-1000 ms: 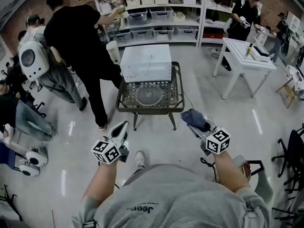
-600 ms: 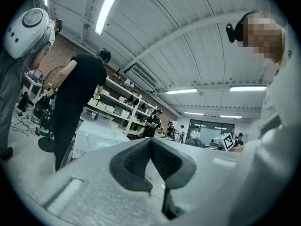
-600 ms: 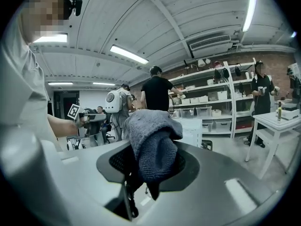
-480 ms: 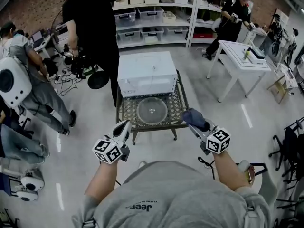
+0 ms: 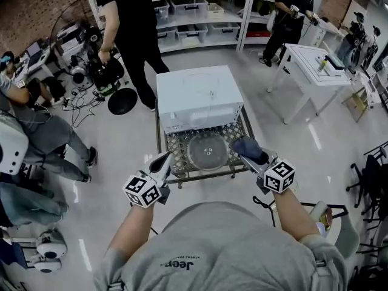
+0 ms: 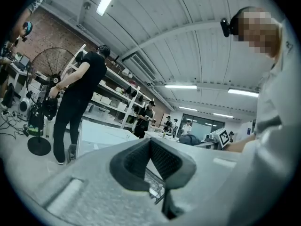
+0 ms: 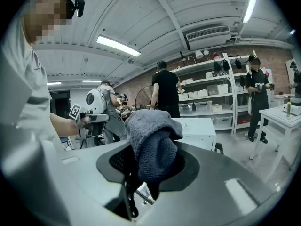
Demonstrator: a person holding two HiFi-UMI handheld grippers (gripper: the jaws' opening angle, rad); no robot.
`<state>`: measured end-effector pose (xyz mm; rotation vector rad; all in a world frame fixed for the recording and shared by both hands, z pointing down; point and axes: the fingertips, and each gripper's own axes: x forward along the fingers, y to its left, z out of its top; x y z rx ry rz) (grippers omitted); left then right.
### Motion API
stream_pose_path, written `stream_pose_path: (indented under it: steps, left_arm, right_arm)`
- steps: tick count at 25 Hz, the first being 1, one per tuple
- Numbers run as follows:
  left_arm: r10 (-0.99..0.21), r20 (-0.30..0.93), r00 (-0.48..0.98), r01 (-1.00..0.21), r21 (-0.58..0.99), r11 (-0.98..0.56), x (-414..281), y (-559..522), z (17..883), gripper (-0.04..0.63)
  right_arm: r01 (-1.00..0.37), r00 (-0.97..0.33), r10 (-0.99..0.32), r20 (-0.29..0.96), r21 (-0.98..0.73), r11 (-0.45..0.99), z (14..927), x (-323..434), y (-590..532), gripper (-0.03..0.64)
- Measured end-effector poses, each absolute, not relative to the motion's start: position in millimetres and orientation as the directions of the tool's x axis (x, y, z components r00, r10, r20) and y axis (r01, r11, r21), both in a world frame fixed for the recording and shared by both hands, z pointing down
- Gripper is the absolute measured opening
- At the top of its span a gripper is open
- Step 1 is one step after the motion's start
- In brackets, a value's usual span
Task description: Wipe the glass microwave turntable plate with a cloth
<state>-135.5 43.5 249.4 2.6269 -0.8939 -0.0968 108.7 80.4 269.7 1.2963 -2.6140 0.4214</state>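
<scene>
The round glass turntable plate (image 5: 208, 151) lies flat on a metal lattice table (image 5: 171, 143), just in front of a white microwave (image 5: 195, 96). My right gripper (image 5: 247, 152) hovers over the table's front right corner, beside the plate's right edge. It is shut on a bunched blue-grey cloth (image 5: 245, 146), and that cloth (image 7: 153, 147) fills the right gripper view. My left gripper (image 5: 162, 160) is at the table's front left corner, left of the plate. Its pads meet in the left gripper view, so the left gripper (image 6: 150, 147) is shut with nothing in it.
A person in black (image 5: 130, 17) stands behind and to the left of the table with camera gear (image 5: 103, 71). Shelves with bins (image 5: 200, 8) line the back. A white table (image 5: 315, 62) is at the right, seated people (image 5: 42, 138) at the left, and a chair (image 5: 370, 183) at the far right.
The table, plate and microwave have come closer; both grippers now reach its front edge. The person in black has moved from the table's left side to behind it.
</scene>
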Motion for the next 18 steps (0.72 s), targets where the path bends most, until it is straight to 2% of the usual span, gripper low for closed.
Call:
stream_pose_path:
  steps: [8,18]
  left_arm:
    - [-0.598,0.11,0.794,-0.591,0.37,-0.717,-112,-4,280,0.003]
    - [-0.708,0.277,0.65,-0.757,0.324,-0.567,-24,-43,338,0.003]
  right_arm:
    - [-0.784,-0.62,-0.712,0.33,-0.212,0.584,300,129,26,0.141]
    - [-0.635,-0.766,-0.556,0.322,-0.249,0.731,339,209,-52,0.141]
